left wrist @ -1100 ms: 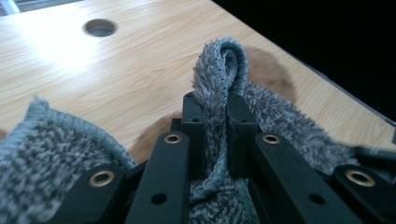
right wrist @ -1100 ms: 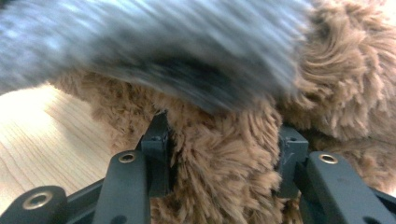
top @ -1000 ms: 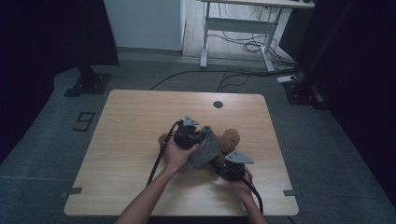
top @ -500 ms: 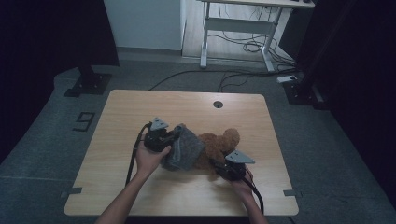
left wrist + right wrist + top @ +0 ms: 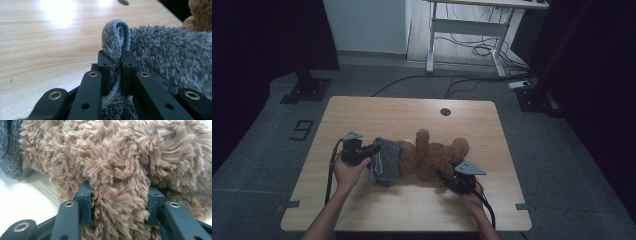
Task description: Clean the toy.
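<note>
Grey fuzzy garment [image 5: 385, 161] is pinched tight in the left gripper [image 5: 374, 149] at the left end of the brown teddy [image 5: 434, 157], which lies lengthwise across the table [image 5: 412, 112] with the right gripper [image 5: 443, 176] clamped on a limb.

Number on the floor: a single dark figure [image 5: 302, 130], shaped like a 9, is seen on the grey floor [image 5: 267, 150] just left of the table [image 5: 412, 112]; whether a 9 or a 6 is meant cannot be told.
Table top: no writing can be read.
Grey cloth and brown plush toy: no label or brand can be read.
Grippers: no lettering can be made out.
</note>
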`<state>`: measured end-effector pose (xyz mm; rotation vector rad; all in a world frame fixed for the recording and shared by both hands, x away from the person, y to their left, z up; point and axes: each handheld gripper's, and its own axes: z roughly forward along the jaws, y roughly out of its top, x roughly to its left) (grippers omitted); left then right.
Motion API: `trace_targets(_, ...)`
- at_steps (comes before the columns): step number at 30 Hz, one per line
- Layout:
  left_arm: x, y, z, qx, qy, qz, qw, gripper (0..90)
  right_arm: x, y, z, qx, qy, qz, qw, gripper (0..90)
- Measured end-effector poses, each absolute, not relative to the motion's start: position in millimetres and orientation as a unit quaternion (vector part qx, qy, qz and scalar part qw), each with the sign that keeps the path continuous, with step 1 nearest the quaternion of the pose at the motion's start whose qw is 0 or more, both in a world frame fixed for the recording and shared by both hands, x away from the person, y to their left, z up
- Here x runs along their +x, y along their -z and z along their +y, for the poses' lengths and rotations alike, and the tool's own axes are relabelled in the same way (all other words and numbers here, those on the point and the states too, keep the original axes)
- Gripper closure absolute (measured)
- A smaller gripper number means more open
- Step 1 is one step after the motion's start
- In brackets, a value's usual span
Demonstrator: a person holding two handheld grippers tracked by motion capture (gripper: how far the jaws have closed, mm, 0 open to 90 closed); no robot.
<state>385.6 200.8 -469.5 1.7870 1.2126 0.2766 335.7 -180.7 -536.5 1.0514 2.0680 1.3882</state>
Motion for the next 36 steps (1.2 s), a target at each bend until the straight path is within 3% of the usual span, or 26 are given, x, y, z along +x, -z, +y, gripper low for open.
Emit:
trace_targets(5, 378, 441, 173, 0.725, -0.106, 0.445, 0.515, 80.9, 336, 537, -182, 0.382, -0.502, 0.745, 0.217, 52.5)
trace_targets(11, 374, 402, 101, 0.744, -0.052, 0.366, 0.557, 80.9, 335, 538, -182, 0.383, -0.503, 0.743, 0.218, 52.4)
trace_targets(17, 394, 400, 13, 0.77, 0.011, 0.337, 0.541, 80.9, 334, 538, -182, 0.387, -0.505, 0.741, 0.218, 52.4)
trace_targets(21, 417, 422, -31, 0.817, -0.066, 0.358, 0.447, 80.8, 334, 539, -181, 0.387, -0.506, 0.74, 0.218, 52.4)
trace_targets(24, 425, 442, -36, 0.836, -0.105, 0.364, 0.398, 80.9, 333, 539, -182, 0.388, -0.505, 0.739, 0.218, 52.4)
trace_targets(29, 416, 442, -14, 0.838, -0.152, 0.355, 0.385, 80.8, 334, 539, -180, 0.384, -0.504, 0.741, 0.222, 52.3)
trace_targets(36, 409, 440, 40, 0.828, -0.167, 0.375, 0.381, 80.8, 334, 539, -180, 0.387, -0.505, 0.739, 0.223, 52.3)
